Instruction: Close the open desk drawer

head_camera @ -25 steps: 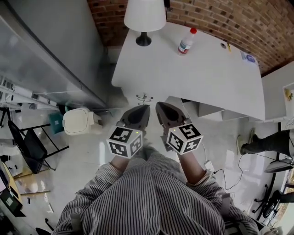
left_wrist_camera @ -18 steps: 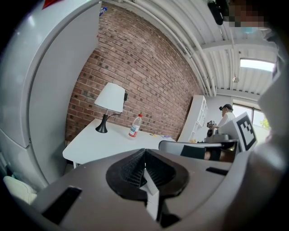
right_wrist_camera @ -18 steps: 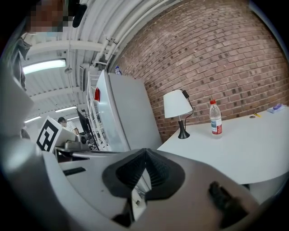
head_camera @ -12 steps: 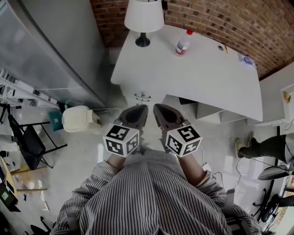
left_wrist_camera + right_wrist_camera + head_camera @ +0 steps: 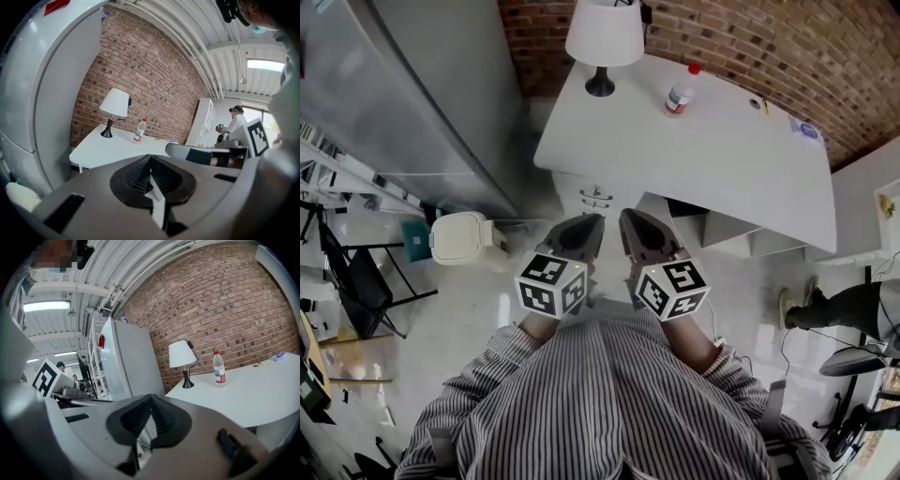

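The left gripper (image 5: 577,234) and right gripper (image 5: 643,234) are held empty, jaws pressed together, short of the desk (image 5: 712,141); the open drawer (image 5: 722,228) appears to jut below its near edge; it could be skewed by an off-centre shove, and the bottle (image 5: 680,91) toppled by a slam

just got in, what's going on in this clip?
A person stands short of the white desk, holding the left gripper and right gripper close to the body, fingers together and empty. Neither touches anything. A lamp and a bottle stand on the desk. What looks like the open drawer sticks out below its near edge.
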